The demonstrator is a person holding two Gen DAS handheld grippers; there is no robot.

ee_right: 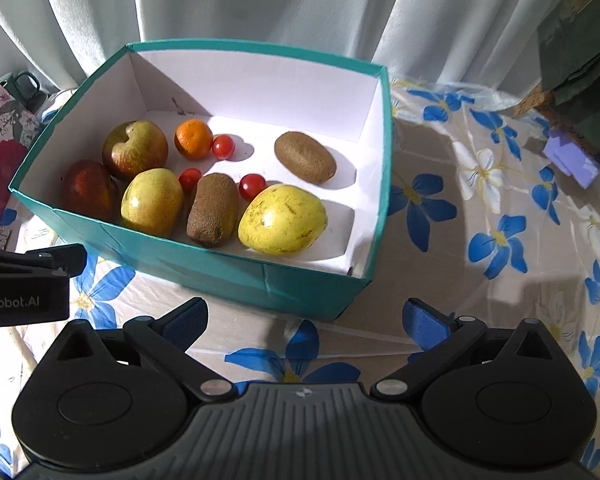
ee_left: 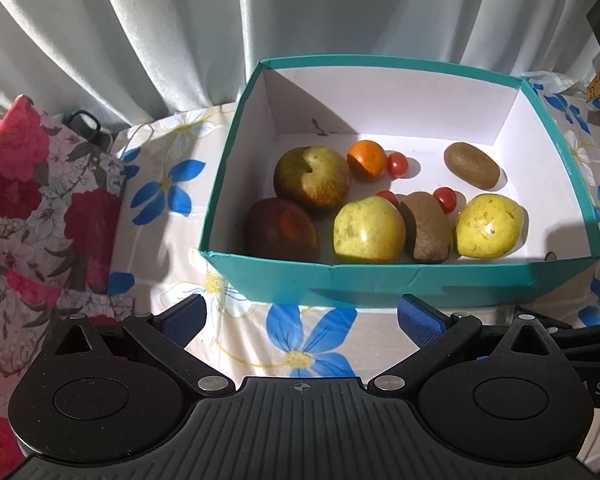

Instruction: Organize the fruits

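Both the left claw (ee_left: 300, 316) and right claw (ee_right: 304, 316) hang spread and empty just short of the teal box (ee_left: 380, 280), where the fruits (ee_right: 220, 184) lie grouped, evidently for easy reach.

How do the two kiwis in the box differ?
The far kiwi lies alone in open space toward the box's right wall; the near kiwi is wedged between two yellow fruits. The far one lies crosswise, the near one points toward the front wall. Both are brown, fuzzy and whole.
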